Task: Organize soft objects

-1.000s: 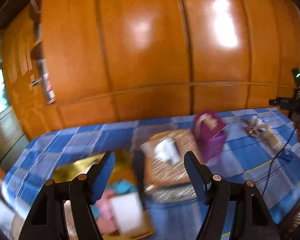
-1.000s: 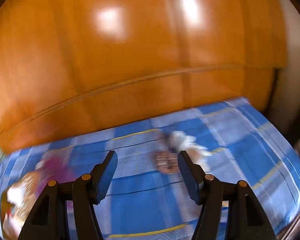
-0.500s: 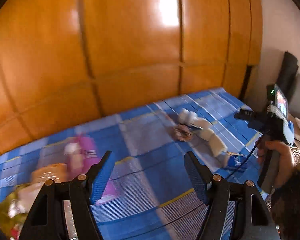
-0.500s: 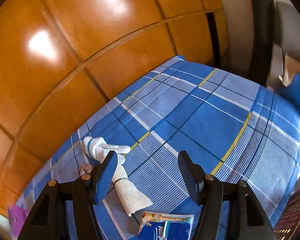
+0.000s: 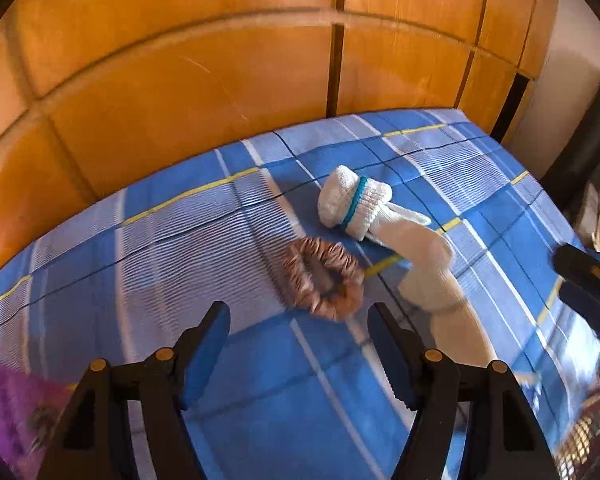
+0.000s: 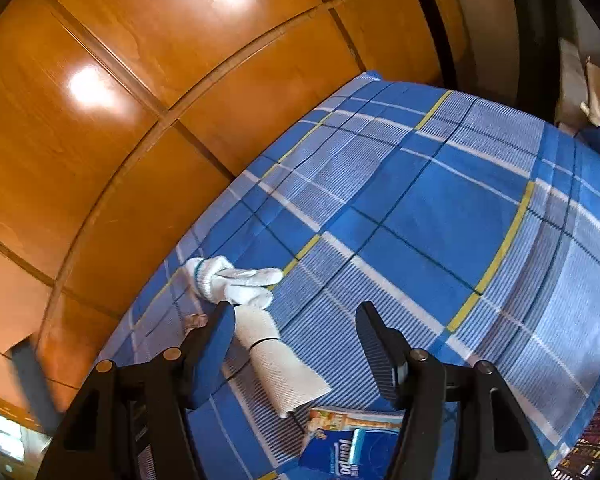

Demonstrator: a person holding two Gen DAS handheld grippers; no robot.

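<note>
Both your claws stand apart, empty. Your left claw [image 5: 298,330] has swung from the boxes to hover, angled down, over the scrunchie [image 5: 322,278] beside the glove [image 5: 354,202] on the bed [image 5: 476,168]; your right claw [image 6: 294,330] points down.

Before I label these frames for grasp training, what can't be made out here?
- Scrunchie: right wrist view shows only a sliver behind the right gripper's left finger.
- Blue packet: cut off by that view's bottom edge; label partly readable.
- Purple item: left wrist view, blurred at the corner.
- White roll's lower end: behind the left gripper's right finger.
</note>
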